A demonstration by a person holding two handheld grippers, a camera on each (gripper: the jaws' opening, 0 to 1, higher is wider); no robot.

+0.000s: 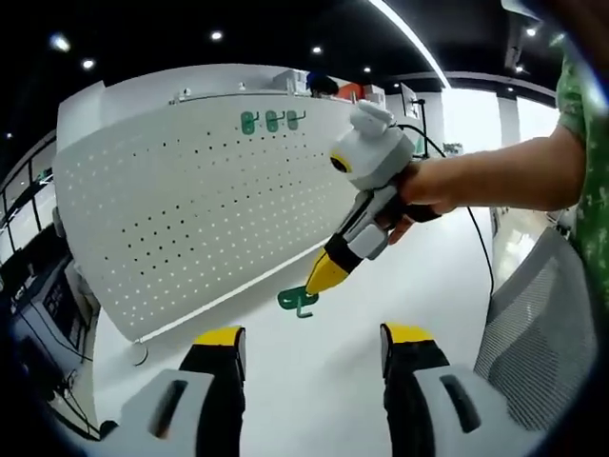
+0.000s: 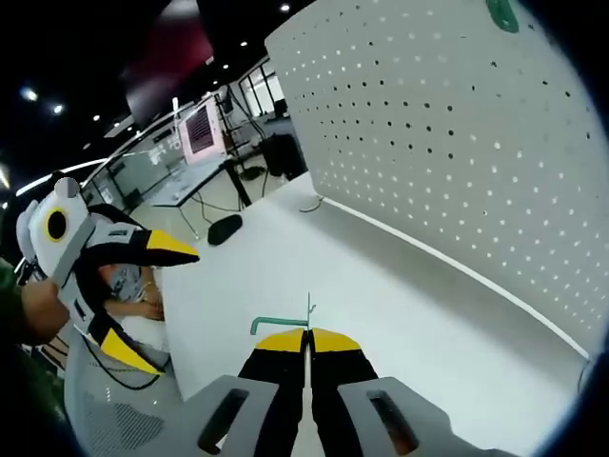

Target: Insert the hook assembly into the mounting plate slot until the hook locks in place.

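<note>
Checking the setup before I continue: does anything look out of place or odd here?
Nothing stands out. The pegboard stands intact with three green hooks hung near its top, and the right gripper is shut on one green hook at the white table.

White table lies open before the upright pegboard.

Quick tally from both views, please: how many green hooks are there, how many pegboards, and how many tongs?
Green hooks hanging on the pegboard: 3
Green hook at the right tongs' tips, on the white table: 1
White pegboard: 1
Tongs: 2, left tongs open, right tongs shut on the hook
Total: 7
</note>
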